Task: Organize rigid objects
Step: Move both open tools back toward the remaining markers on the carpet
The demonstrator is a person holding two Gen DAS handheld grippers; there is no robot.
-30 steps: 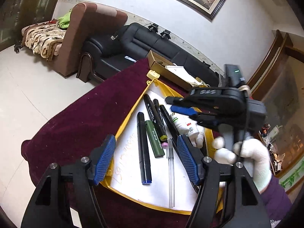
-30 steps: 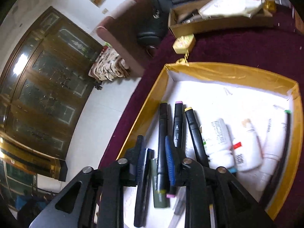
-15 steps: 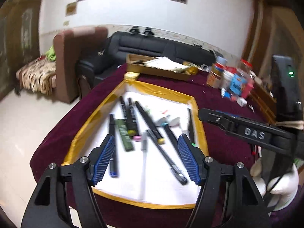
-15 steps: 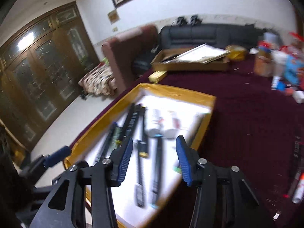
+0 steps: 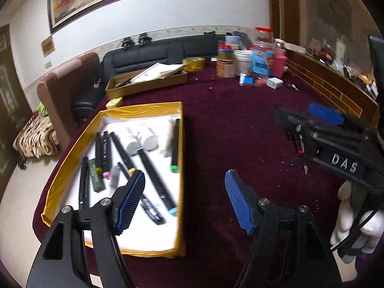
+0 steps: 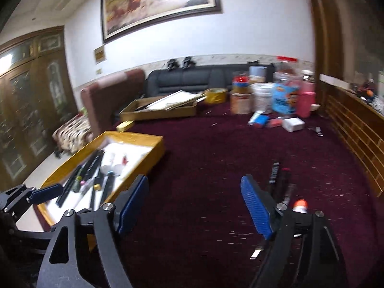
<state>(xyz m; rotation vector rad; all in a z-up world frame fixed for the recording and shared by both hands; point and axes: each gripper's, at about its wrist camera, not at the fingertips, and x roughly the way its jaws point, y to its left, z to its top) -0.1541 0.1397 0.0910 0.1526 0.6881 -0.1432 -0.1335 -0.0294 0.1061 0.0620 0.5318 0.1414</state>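
Observation:
A yellow-rimmed tray (image 5: 141,106) lined in white lies at the left of the dark red table and holds several markers (image 5: 157,175), pens and white bottles (image 5: 134,139). My left gripper (image 5: 184,184) is open over the tray's right rim and the cloth, with nothing between its blue pads. My right gripper (image 6: 195,184) is opening above bare cloth, also with nothing in it. Loose pens (image 6: 273,172) and a red-capped white tube (image 6: 300,205) lie just right of it. In the left wrist view a white-gloved hand (image 5: 355,228) holds the right gripper (image 5: 295,111).
A cardboard box of papers (image 5: 146,84), a yellow tape roll (image 5: 193,63) and a cluster of jars and containers (image 5: 261,55) stand at the table's far side. A wooden ledge (image 6: 355,124) runs along the right. The table edge drops to the floor left of the tray.
Both grippers have swung right, from over the tray's markers to the red cloth. The right gripper's jaws have spread from nearly shut to wide. The left view has rolled level.

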